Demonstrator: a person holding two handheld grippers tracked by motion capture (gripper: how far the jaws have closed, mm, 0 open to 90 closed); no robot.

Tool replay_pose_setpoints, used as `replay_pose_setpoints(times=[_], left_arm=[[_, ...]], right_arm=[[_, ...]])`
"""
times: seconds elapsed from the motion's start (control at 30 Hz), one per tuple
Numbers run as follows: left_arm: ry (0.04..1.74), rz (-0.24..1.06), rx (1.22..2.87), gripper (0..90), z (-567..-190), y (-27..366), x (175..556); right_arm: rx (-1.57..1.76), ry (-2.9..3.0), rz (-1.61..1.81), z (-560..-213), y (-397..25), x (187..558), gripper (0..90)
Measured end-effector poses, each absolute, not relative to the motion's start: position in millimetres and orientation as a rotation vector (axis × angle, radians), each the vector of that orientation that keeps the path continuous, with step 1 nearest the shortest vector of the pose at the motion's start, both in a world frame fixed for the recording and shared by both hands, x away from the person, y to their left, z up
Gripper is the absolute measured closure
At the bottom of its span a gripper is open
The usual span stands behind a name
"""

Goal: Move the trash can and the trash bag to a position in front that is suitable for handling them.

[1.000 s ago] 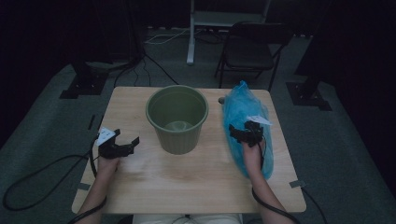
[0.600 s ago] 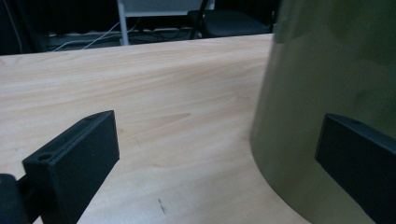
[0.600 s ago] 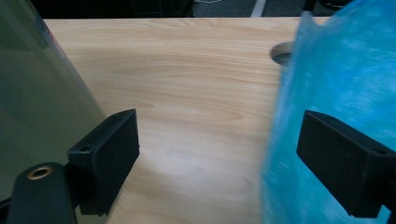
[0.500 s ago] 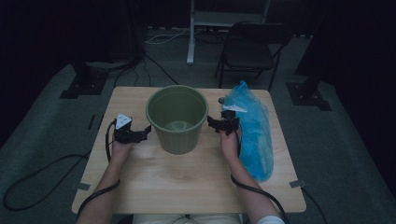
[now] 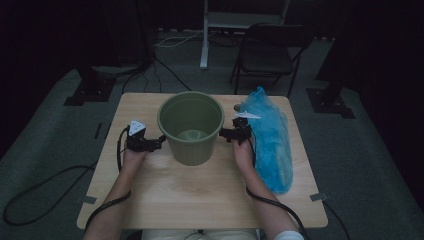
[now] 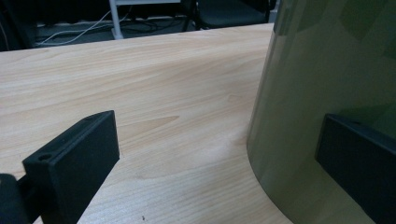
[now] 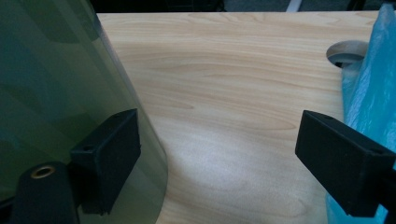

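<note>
Beside the green bucket (image 5: pixel 191 128), left tool (image 5: pixel 156 143) and right tool (image 5: pixel 226 133), both wide.

The bucket (image 5: pixel 191 127) is sitting on the table (image 5: pixel 200 200) between the two tongs, the left gripper (image 5: pixel 159 141) just at its left and the right gripper (image 5: pixel 223 133) at its right. The plastic bag (image 5: pixel 272 142) is lying right of the right gripper, beside that hand.

Olive-green bucket (image 5: pixel 190 127), blue bag (image 5: pixel 270 140), seemingly pale woodgrain table (image 5: pixel 200 195).
</note>
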State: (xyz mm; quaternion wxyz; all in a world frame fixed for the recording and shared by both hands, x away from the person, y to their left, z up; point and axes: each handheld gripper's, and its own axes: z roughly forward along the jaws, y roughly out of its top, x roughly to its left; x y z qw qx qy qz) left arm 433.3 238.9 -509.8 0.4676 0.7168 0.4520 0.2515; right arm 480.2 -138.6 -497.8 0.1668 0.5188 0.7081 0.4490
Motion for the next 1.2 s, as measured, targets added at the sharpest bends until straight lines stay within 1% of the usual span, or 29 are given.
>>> replay_pose_setpoints(times=[0.13, 0.57, 0.9, 1.2], left_arm=[[1.098, 0.598, 1.777, 0.3, -508.7, 236.4, 429.8], [1.039, 0.562, 1.827, 0.3, -506.3, 229.9, 402.4], [0.988, 0.528, 1.866, 0.3, -504.9, 226.3, 365.3], [0.948, 0.539, 1.906, 0.3, -501.6, 225.8, 333.3]], right_arm=[[1.457, 2.033, 1.263, -495.7, -141.2, 474.9, 15.9], [1.396, 2.072, 1.254, -494.0, -152.3, 445.9, 16.8], [1.355, 2.122, 1.291, -495.2, -163.1, 406.5, 16.9], [1.294, 2.168, 1.302, -495.1, -167.9, 370.1, 16.9]])
